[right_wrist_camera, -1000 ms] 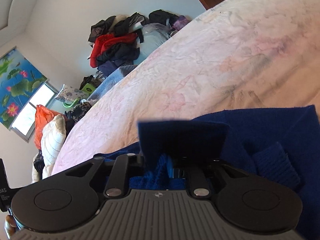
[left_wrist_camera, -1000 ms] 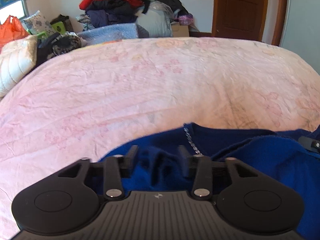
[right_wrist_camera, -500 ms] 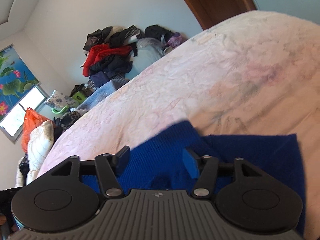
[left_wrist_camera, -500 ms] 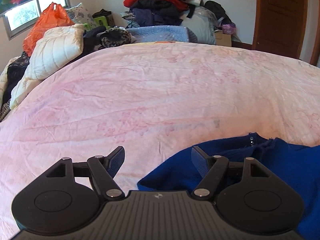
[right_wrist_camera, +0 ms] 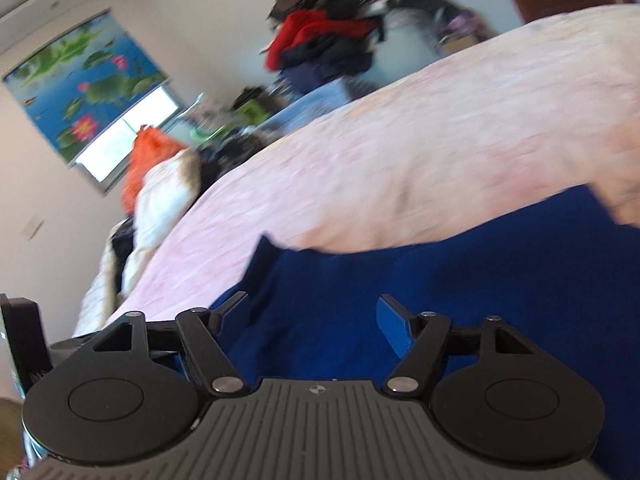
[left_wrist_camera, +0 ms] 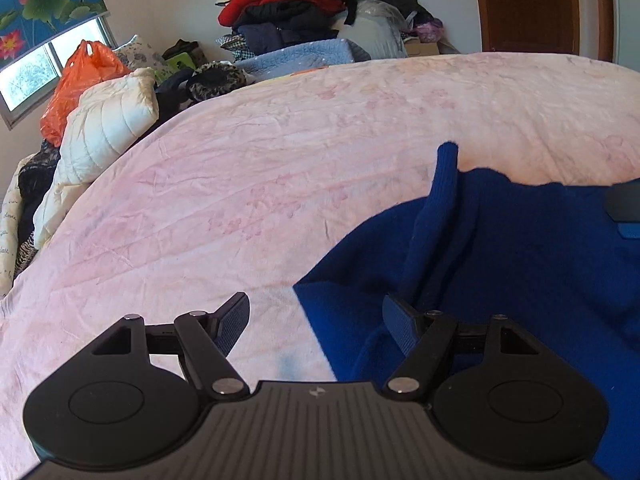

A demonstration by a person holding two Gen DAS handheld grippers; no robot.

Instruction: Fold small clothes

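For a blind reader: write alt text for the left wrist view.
The open left gripper hovers over a blue sweater lying on a pink bedsheet, nothing between its jaws. Piled clothes sit beyond the bed.

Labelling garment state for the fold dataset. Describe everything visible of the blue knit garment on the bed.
The dark blue knit garment looks like a soft, thick sweater. It lies mostly flat on the pink floral bedsheet, with a straight edge and corner toward the left gripper. A ribbed, cuff-like strip lies across it, its tip poking past the far edge. Neither gripper holds it: the left one's fingers stand apart, and the right gripper is opening above the fabric.
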